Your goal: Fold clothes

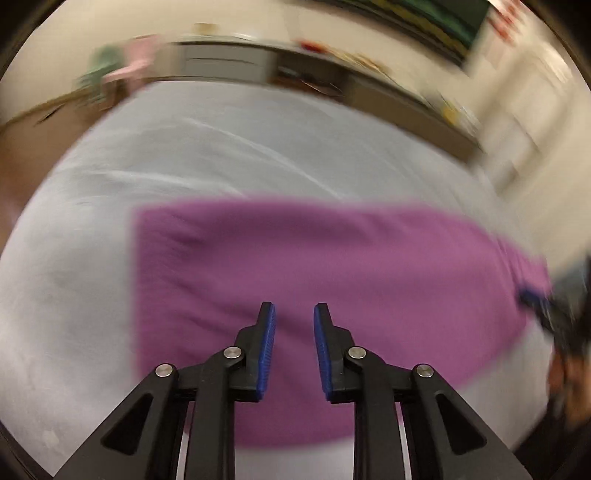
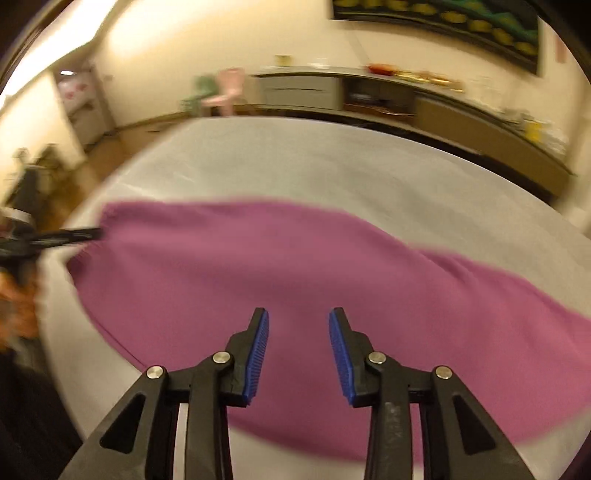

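Both views are motion-blurred; fine detail is unreliable.

Left tool [image 1: 294, 308]: the blue pads [image 1: 268, 350] stand apart with a clear gap, nothing between them. The tool hangs above the near part of the purple garment [image 1: 332, 266], without visible contact.

Right tool [image 2: 298, 314]: the blue pads [image 2: 256, 354] are likewise spread, the gap somewhat wider, and nothing is held. It also sits over the near middle of the purple garment [image 2: 295, 266]; whether it touches the cloth cannot be told.

The garment lies spread flat on a pale grey-white sheeted surface [image 1: 221, 147], probably a bed or padded tabletop; which one cannot be told. In the left wrist view the cloth has a straight left edge and a fairly straight far edge, and it runs off to the right. In the right wrist view it narrows to the right, like a sleeve or tapered end, with a rounded near-left edge.

Cross views: the right tool shows as a dark blur at the garment's right edge in the left wrist view, with a hand behind it. The left tool shows at the garment's far-left corner in the right wrist view, tip touching or just beside the cloth edge; the blur hides which.

Background, far: a low cabinet [image 2: 303, 90] along the cream wall, a pink chair [image 2: 225, 92] beside a green one, and a dark framed picture [image 2: 443, 18] high on the wall.
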Motion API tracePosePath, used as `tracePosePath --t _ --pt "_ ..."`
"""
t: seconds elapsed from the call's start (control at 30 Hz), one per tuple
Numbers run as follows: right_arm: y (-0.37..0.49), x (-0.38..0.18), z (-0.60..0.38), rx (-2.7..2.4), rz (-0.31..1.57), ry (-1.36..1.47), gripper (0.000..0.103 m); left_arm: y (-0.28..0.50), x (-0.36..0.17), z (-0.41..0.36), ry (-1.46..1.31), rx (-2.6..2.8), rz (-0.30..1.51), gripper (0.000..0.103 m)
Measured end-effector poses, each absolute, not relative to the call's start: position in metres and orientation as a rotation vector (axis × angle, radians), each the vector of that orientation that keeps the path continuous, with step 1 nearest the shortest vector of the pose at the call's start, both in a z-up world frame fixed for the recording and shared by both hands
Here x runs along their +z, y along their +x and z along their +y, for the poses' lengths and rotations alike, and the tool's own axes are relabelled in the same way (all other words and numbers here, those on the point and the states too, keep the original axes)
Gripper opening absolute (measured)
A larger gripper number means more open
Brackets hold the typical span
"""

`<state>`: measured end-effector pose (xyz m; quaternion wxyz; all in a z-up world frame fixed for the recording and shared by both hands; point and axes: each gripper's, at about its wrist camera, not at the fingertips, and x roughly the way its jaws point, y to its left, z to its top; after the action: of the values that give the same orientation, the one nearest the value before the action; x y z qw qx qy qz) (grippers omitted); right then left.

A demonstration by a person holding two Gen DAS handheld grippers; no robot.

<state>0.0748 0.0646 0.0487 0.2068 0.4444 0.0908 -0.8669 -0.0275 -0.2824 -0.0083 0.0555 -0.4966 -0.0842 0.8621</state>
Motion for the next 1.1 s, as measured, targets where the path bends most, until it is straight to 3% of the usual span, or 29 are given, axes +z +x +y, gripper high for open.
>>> tracePosePath --t 0.1,0.13,0.17,0.27,0.4,0.47,0.53,0.6,0.67,0.7,0.73,0.8,0.9,1.1 --pt "0.080 0.040 0.143 -2.531 0.253 1.347 0.037 -0.033 -0.026 -0.276 -1.623 2.632 -0.052 0.023" --pt "0.080 0.039 0.163 -2.549 0.252 1.326 0.047 -0.034 -0.025 -0.282 -1.608 2.661 -0.048 0.022" --pt "0.080 0.040 0.178 -2.532 0.209 1.286 0.048 -0.036 -0.024 -0.291 -1.612 2.686 -0.082 0.021" --pt "0.079 0.050 0.202 -2.449 0.150 1.301 0.049 -0.039 -0.021 -0.309 -1.639 2.770 -0.143 0.013" --pt "0.080 0.096 0.237 -2.475 0.130 1.255 0.048 -0.022 -0.007 -0.307 -1.552 2.737 -0.258 0.018" --pt "0.077 0.120 0.266 -2.566 0.124 1.251 0.048 -0.016 -0.012 -0.299 -1.578 2.702 -0.211 0.020" --pt "0.067 0.106 0.315 -2.599 0.108 1.390 0.052 -0.018 -0.020 -0.299 -1.613 2.717 -0.175 0.020" --pt "0.058 0.093 0.351 -2.619 0.032 1.378 0.048 -0.017 -0.014 -0.311 -1.572 2.705 -0.323 0.020" --pt "0.045 0.082 0.354 -2.667 0.081 1.458 0.045 -0.005 0.011 -0.334 -1.392 2.746 -0.562 0.024" --pt "0.044 0.082 0.348 -2.704 0.124 1.452 0.045 0.007 0.024 -0.350 -1.270 2.796 -0.672 0.030" --pt "0.048 0.085 0.333 -2.724 0.169 1.407 0.046 0.019 0.033 -0.366 -1.178 2.848 -0.782 0.047" --pt "0.058 0.096 0.293 -2.705 0.234 1.290 0.047 0.039 0.033 -0.402 -1.132 2.962 -1.005 0.065" --pt "0.086 0.137 0.210 -2.555 0.376 1.123 0.052 0.039 -0.003 -0.433 -1.325 2.859 -1.253 0.068" --pt "0.147 0.181 0.032 -2.177 0.467 0.912 0.058 0.027 -0.033 -0.422 -1.415 2.650 -1.337 0.068"
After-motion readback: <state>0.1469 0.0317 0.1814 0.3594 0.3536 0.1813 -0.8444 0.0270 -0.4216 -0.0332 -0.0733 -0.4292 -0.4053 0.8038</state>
